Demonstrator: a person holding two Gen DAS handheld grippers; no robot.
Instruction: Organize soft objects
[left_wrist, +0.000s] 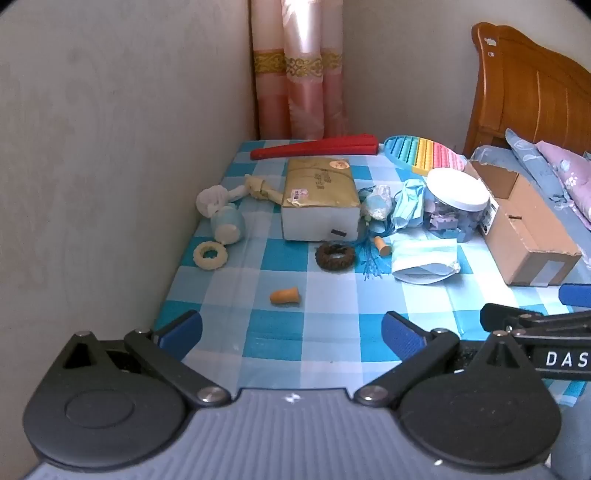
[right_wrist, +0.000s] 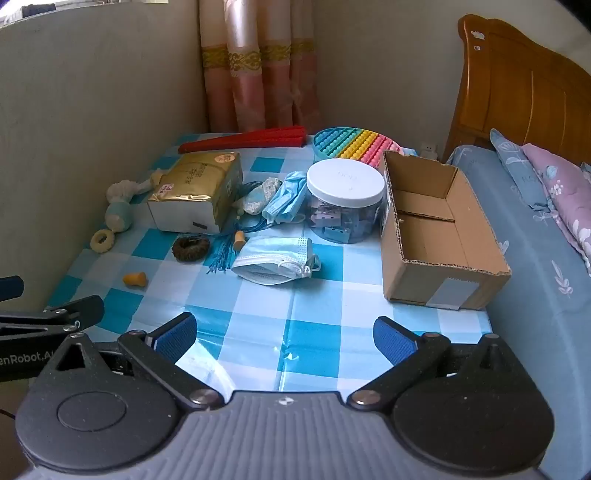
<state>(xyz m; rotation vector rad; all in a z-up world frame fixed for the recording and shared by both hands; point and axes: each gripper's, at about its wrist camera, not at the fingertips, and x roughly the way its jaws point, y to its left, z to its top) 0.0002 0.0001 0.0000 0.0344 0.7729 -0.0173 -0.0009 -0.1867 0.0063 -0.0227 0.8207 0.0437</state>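
On the blue checked tablecloth (left_wrist: 332, 332) lie soft things: an orange foam earplug (left_wrist: 285, 295) (right_wrist: 135, 278), a second earplug (left_wrist: 382, 246) (right_wrist: 239, 236), a brown scrunchie (left_wrist: 335, 255) (right_wrist: 191, 248), a folded blue face mask (left_wrist: 424, 260) (right_wrist: 275, 258), crumpled masks (left_wrist: 408, 208) (right_wrist: 286, 201), a cream ring (left_wrist: 210, 255) (right_wrist: 102, 240) and a knotted rope toy (left_wrist: 236, 195) (right_wrist: 125, 192). An open, empty cardboard box (right_wrist: 436, 229) (left_wrist: 528, 225) stands at the right. My left gripper (left_wrist: 291, 332) and right gripper (right_wrist: 284, 334) hover open and empty above the near table edge.
A gold tissue pack (left_wrist: 319, 195) (right_wrist: 197, 190), a white-lidded clear jar (right_wrist: 345, 201) (left_wrist: 458, 206), a red folded fan (left_wrist: 317, 147) and a rainbow pop pad (right_wrist: 356, 144) stand at the back. Wall at the left, bed with pillows (right_wrist: 546, 206) at the right.
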